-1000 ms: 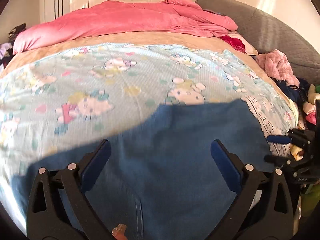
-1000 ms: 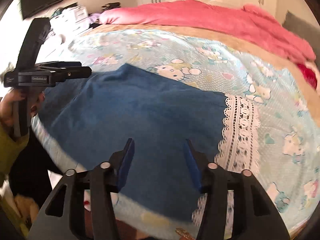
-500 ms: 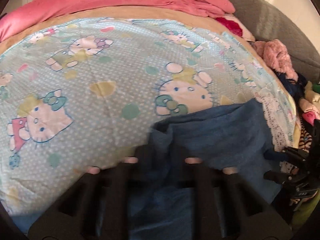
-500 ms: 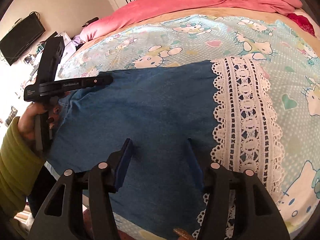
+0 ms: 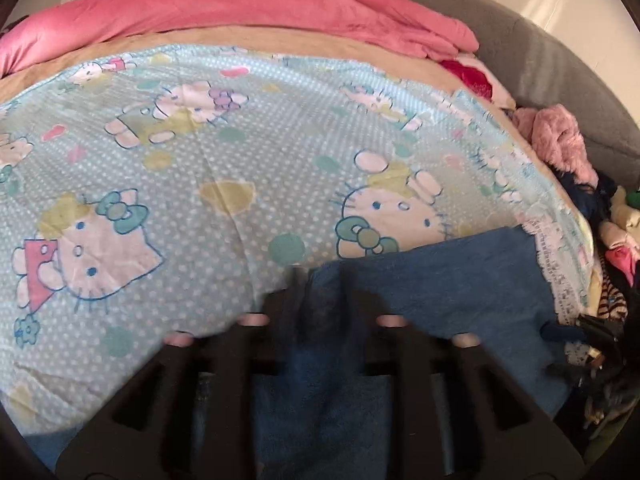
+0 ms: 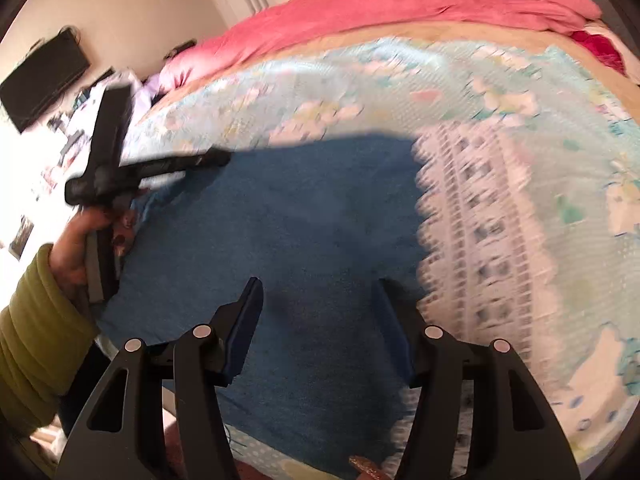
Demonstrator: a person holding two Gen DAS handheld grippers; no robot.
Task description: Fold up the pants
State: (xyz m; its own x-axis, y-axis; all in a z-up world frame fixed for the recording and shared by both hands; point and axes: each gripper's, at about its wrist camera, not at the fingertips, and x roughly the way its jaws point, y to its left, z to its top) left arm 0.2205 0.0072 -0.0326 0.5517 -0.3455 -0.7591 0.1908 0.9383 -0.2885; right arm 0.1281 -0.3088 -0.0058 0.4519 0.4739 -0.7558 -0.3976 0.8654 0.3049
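Blue denim pants [image 5: 440, 280] lie flat on the cartoon-cat bedspread [image 5: 200, 160], their far edge beside a white lace strip [image 6: 472, 220]. My left gripper [image 5: 322, 280] is at the pants' far left corner. A bunched fold of denim sits between its narrow jaws, which are opening. From the right wrist view the left gripper [image 6: 216, 158] shows held by a hand [image 6: 80, 248] in a green sleeve. My right gripper [image 6: 318, 292] hovers open over the near part of the pants [image 6: 320, 220], gripping nothing. Both views are blurred.
A pink quilt [image 5: 240, 8] is heaped along the far side of the bed. A grey padded headboard [image 5: 560, 60] and a pile of clothes [image 5: 560, 144] border the right side. A dark screen [image 6: 40, 84] hangs on the wall at left.
My left gripper moved forward and down to the pants' far corner, and its wide jaws closed on the denim. My right gripper rolled and shifted slightly over the pants, staying open.
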